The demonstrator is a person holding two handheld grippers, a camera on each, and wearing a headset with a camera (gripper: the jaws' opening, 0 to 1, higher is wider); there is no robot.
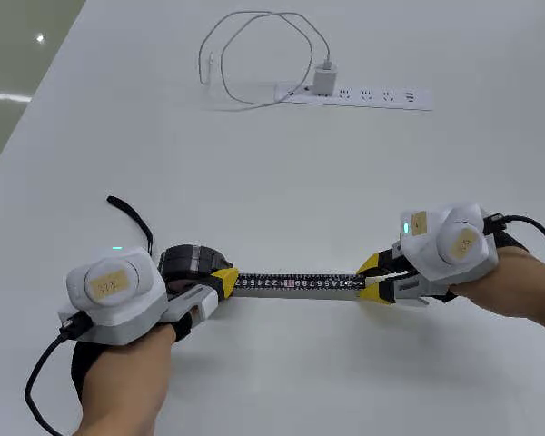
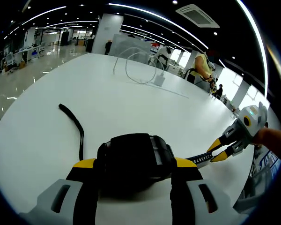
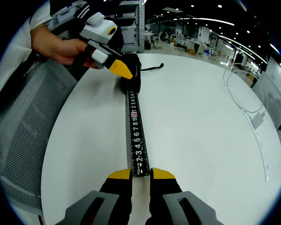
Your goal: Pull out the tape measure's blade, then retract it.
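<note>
Fingers (image 1: pixel 224 277) of the left gripper (image 1: pixel 213 291), yellow-tipped, are closed around the black case (image 1: pixel 189 262) at the near left of the smooth white worktop (image 1: pixel 300 173). The right gripper (image 1: pixel 372 278) pinches the far end of the blade (image 1: pixel 295 282), which lies flat between the two, partly drawn out. A black strap (image 1: pixel 132 218) curls behind the case. Power strip (image 1: pixel 363 94) and white cable (image 1: pixel 254 54) sit well apart at the back.

Left gripper view: the case (image 2: pixel 133 159) is rounded, matt and rubbery-looking, wedged between both fingers. My guess is that the rounded body could twist in the grip if the pull goes off-line.

Right gripper view: fingers (image 3: pixel 119 177) are nearly shut on the end of the blade (image 3: pixel 139 169). It is a thin, stiff-looking strip, dark with pale numerals. The hold is narrow. A slip would likely let the spring whip the blade back, and a sideways pull could kink it.
</note>
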